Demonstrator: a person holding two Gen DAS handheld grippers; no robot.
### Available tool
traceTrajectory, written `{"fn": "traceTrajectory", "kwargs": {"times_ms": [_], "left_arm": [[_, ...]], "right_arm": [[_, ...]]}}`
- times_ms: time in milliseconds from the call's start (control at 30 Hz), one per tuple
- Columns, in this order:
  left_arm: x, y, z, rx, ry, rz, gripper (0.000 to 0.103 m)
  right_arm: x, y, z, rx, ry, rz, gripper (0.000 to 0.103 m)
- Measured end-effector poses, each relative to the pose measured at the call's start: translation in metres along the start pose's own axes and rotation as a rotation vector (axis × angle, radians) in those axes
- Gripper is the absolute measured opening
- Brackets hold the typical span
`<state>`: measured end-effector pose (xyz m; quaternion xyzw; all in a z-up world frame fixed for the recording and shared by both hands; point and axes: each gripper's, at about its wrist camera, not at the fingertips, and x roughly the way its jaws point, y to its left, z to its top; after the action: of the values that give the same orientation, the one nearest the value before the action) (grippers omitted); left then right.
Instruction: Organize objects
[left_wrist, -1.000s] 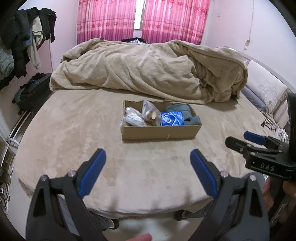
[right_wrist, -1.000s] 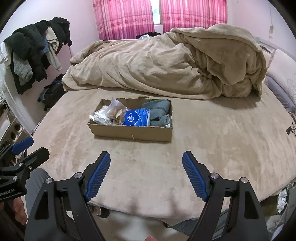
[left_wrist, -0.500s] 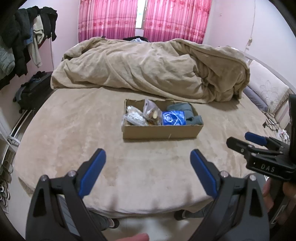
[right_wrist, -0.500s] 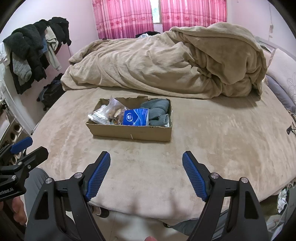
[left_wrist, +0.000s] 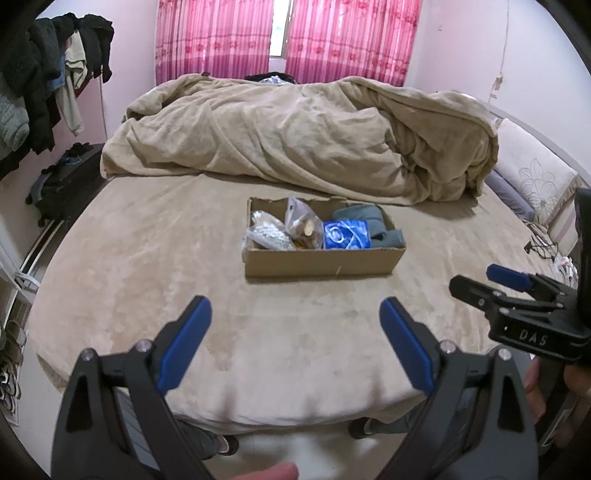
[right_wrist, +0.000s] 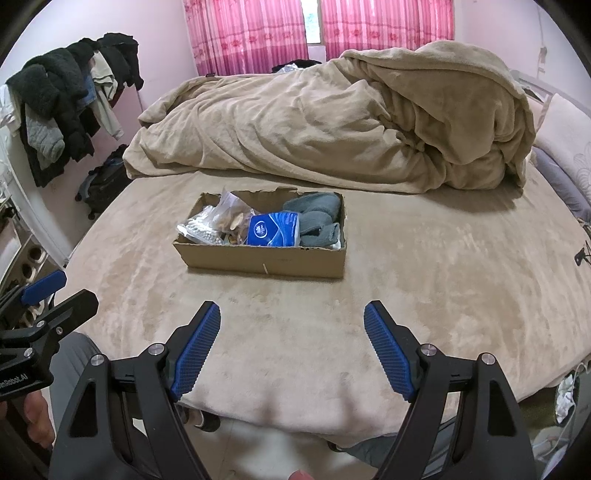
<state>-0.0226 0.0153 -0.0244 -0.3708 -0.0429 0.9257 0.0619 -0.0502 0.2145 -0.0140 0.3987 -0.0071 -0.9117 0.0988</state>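
A shallow cardboard box (left_wrist: 321, 263) (right_wrist: 266, 263) sits in the middle of the bed. Inside lie a clear bag of white pieces (left_wrist: 266, 233) (right_wrist: 201, 232), a clear bag of brownish items (left_wrist: 303, 226) (right_wrist: 232, 218), a blue packet (left_wrist: 347, 235) (right_wrist: 274, 229) and folded grey-green cloth (left_wrist: 369, 218) (right_wrist: 316, 218). My left gripper (left_wrist: 295, 314) hovers open over the near bed edge, short of the box, nothing between its blue pads. My right gripper (right_wrist: 291, 319) is likewise open and empty, nearer than the box. Each gripper shows at the side of the other's view.
A crumpled beige duvet (left_wrist: 303, 136) fills the far half of the bed (right_wrist: 443, 280). Pillows (left_wrist: 532, 181) lie at the right. Clothes (right_wrist: 62, 110) hang on the left wall above a dark suitcase (left_wrist: 62, 184). Pink curtains (left_wrist: 280, 37) cover the window.
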Motion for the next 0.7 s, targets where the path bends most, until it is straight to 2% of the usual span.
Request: {"fn": "traceTrajectory", "kwargs": {"times_ms": [700], "left_arm": [[0.0017, 0.0018, 0.0037, -0.001, 0.008, -0.009, 0.094]], "right_arm": [[0.0057, -0.0017, -0.0007, 0.008, 0.013, 0.003, 0.083]]}}
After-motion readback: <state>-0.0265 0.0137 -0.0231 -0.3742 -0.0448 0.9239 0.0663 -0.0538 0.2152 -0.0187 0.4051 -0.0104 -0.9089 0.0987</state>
